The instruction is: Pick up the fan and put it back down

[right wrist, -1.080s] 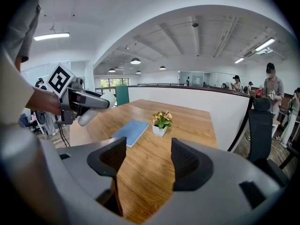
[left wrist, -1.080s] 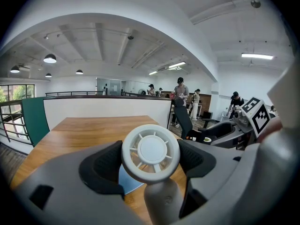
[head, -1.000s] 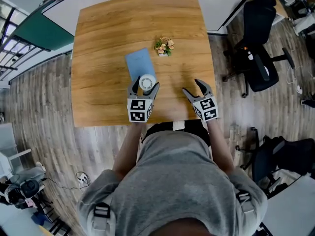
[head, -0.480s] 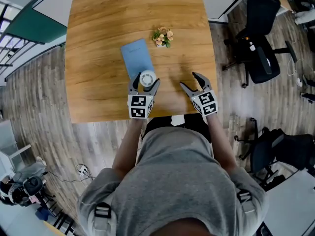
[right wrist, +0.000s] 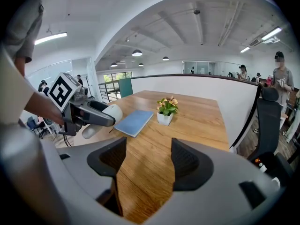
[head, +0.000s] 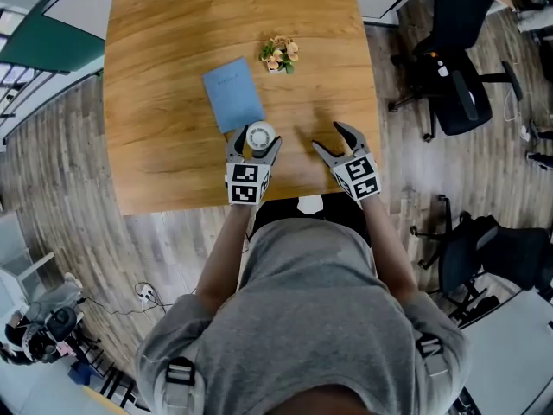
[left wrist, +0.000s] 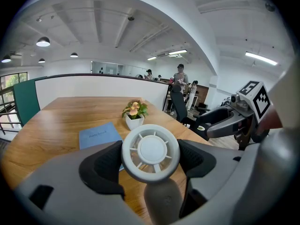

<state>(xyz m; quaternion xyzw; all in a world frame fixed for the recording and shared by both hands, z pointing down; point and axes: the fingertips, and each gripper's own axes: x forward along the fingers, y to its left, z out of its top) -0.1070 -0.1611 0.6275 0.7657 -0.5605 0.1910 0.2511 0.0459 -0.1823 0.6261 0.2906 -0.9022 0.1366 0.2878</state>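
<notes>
Right now you are clamping the fan (left wrist: 151, 153) in the left gripper (head: 254, 143): its two dark, ribbed pads are pressing against opposite sides of the fan's round head, so the jaws are standing only as far apart as that head is wide. The fan is showing as a white plastic ring with thin radial spokes around a smooth, flat hub, and a rounded pale-grey stem is running down from it toward the camera. It is sitting over the near part of the wooden table (head: 164, 50), just beside the near end of the blue notebook (head: 232, 95); whether its base is touching the wood I cannot tell.

You are keeping the right gripper (right wrist: 143, 161) to the right of the fan, well apart from it, with its jaws spread wide and gripping nothing; only the bare, streaky wood grain is showing between its textured black pads.

Farther back, a small potted plant (head: 278, 54) with orange flowers is standing in a white square pot beyond the flat, matte notebook. A black office chair (head: 454, 76) is sitting on the plank floor off the table's right side.
</notes>
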